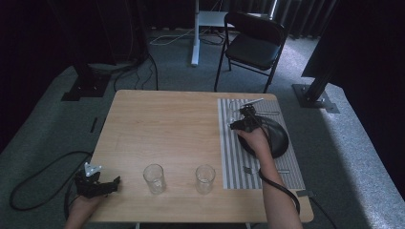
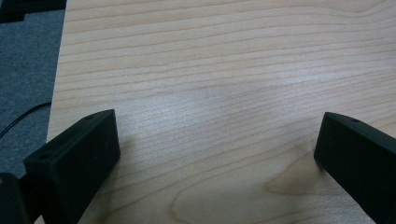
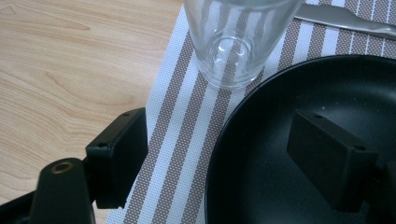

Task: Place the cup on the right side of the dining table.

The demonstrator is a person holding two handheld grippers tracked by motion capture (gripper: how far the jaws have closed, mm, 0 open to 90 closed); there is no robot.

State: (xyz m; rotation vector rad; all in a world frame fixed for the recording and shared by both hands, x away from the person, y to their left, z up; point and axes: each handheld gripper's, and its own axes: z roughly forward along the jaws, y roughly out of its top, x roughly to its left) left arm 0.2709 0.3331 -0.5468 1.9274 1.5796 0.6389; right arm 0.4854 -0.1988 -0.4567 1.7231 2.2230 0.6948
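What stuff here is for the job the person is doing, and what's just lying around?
Probably for the job: striped placemat, black plate, glass on the mat, cutlery, two front glasses, right gripper, open across the plate's rim.

Just around: chair, floor cable, left gripper, open over bare table.

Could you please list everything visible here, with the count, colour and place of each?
Table: one, light wood, centre.
Placemat: one, grey-and-white striped, table's right side.
Plate: one, black, on the placemat.
Glasses: three, clear; two near the front edge, one on the placemat beyond the plate.
Cutlery: silver, on the placemat's far end; count unclear.
Chair: one, black, behind the table.
Left gripper: black, open, front-left corner.
Right gripper: black, open, over the plate's rim.
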